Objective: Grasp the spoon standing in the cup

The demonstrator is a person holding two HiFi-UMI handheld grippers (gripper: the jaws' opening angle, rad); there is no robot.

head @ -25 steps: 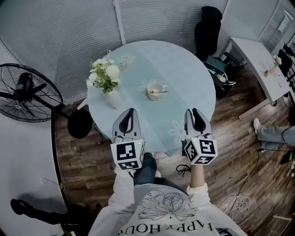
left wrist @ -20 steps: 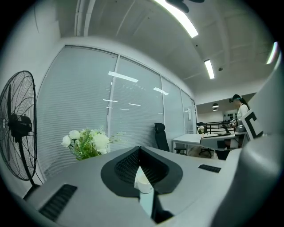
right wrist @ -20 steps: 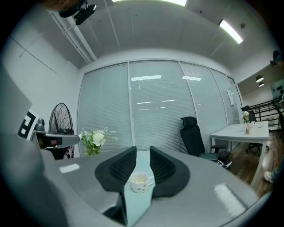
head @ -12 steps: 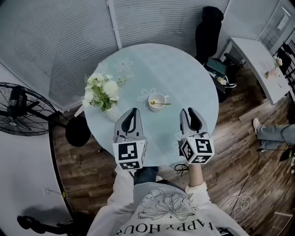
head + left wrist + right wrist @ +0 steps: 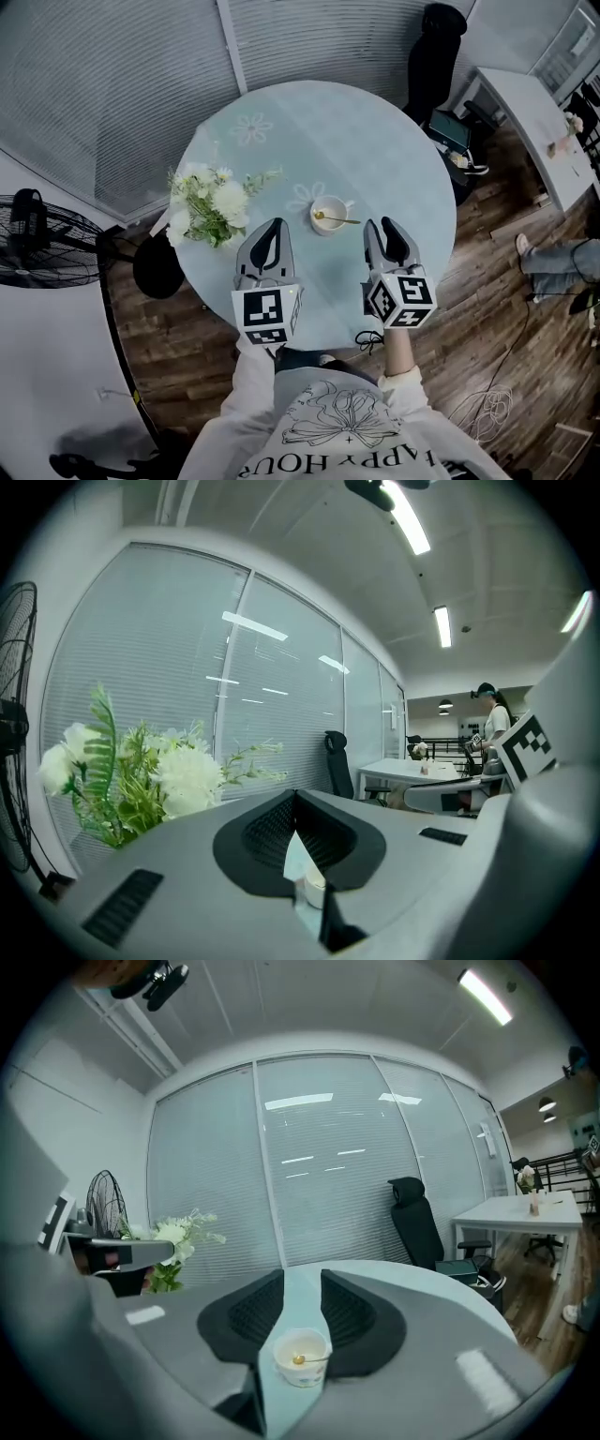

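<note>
Ahead of right hand-held gripper (image 5: 381, 226), apart from it: spoon (image 5: 338, 220) in cup (image 5: 322, 230).

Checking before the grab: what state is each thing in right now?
Cup: upright on table, spoon inside.
Spoon: leaning in cup, handle over rim, not gripped.
Left gripper: shut, empty.
Right gripper: open, jaws just been opening, nothing between them.
Flowers: upright on the table.

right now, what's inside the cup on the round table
A gold spoon sits in the white cup, bowl end inside, handle leaning out over the rim. The inside looks pale; whether it holds liquid cannot be told, and the spoon covers part of the bottom.
</note>
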